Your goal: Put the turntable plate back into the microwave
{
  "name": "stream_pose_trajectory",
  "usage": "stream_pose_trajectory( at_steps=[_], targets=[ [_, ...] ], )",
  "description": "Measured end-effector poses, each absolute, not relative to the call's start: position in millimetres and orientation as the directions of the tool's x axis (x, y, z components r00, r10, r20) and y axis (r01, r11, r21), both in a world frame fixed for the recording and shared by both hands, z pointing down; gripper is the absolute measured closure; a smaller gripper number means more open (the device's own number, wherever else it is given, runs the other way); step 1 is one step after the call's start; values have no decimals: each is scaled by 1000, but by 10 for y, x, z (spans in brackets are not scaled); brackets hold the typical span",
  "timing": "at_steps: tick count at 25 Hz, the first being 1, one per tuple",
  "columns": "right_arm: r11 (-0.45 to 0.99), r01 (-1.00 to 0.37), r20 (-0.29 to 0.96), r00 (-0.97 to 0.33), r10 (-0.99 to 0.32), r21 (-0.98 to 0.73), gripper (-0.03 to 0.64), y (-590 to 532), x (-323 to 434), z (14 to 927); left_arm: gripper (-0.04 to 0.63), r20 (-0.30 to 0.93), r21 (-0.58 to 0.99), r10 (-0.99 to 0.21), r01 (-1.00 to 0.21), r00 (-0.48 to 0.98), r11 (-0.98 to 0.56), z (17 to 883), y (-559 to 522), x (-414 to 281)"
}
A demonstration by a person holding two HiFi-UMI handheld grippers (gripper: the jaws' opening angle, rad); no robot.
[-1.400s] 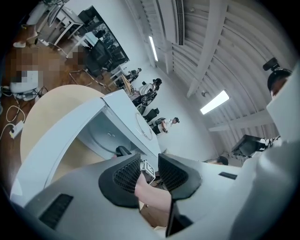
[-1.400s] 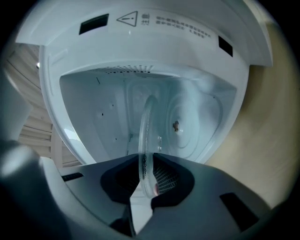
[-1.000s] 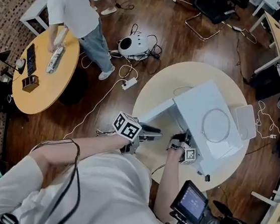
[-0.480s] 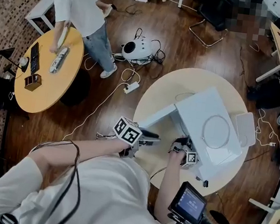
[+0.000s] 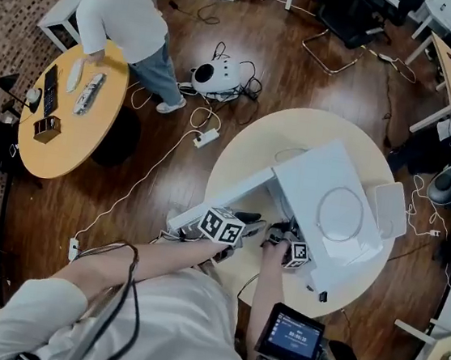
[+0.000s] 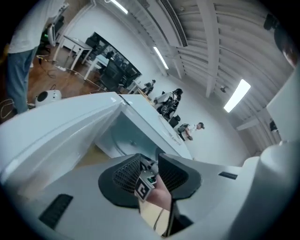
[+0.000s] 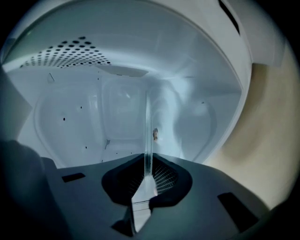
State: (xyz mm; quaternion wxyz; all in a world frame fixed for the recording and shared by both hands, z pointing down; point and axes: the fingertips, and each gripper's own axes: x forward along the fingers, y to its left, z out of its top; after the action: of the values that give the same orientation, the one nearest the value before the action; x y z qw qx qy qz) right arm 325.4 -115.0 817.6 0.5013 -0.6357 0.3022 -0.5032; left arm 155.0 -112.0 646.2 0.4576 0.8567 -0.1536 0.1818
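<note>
Right tongs point(image 7: 147, 171) pinch turntable plate point(image 7: 148, 131) over round table point(image 5: 249, 149).

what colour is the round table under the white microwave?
Pale cream. The round table shows best in the head view.

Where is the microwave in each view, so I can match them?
Head view: microwave right of centre on the beige table, door swung open leftward.
Left gripper view: its open cavity sits just left of centre.
Right gripper view: its cavity fills most of the picture.
Shared landmark: the table, a sliver below the door in the left gripper view, a band at the right edge of the right gripper view.
</note>
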Motion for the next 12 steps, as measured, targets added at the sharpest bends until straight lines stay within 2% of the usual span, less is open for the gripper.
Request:
stream_pose_trajectory(
  at_steps=[3,8,12],
  targets=[
    [-340,116,359,288,-888,-933,583,-1187,3215,8210,489,500,697,-172,-512,849,-502,6796,-1287,1737],
    [-373,117,391,249,-886,-920,583,-1196,3135,8258,489,540,710,-203,-572,817,-411,7294,-1425,2025],
    [-362,79,370,245,-896,-929,583,-1234,3150,8237,488,569,711,-216,-607,794,-356,7637,-1576,2108]
  ],
)
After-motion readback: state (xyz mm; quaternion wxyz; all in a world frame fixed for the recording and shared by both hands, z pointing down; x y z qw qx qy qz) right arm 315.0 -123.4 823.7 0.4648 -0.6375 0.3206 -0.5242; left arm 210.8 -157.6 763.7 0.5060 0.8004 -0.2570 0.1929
